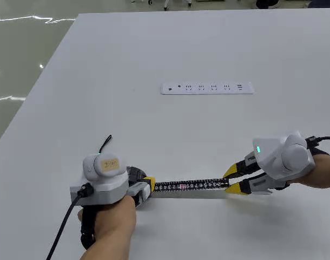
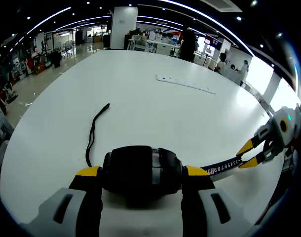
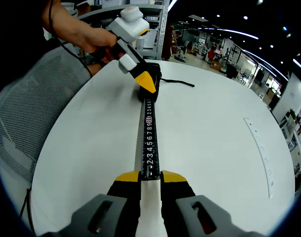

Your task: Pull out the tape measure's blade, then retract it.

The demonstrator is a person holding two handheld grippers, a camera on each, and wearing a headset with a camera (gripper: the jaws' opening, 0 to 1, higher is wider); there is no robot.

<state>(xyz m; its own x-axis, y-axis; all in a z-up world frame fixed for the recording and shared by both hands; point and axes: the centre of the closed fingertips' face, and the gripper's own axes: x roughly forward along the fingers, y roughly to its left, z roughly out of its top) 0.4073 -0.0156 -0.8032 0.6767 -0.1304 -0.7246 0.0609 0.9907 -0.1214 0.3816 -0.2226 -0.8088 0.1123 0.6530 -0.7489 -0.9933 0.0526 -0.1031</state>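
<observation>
Left gripper (image 2: pixel 143 174) clamps the black round plastic tape measure case (image 2: pixel 140 160), right gripper (image 3: pixel 150 177) pinches the tip of its black numbered blade (image 1: pixel 189 186), both near the white tabletop's (image 1: pixel 181 130) front edge: short pull-out done, retraction still left, I'd say.
</observation>
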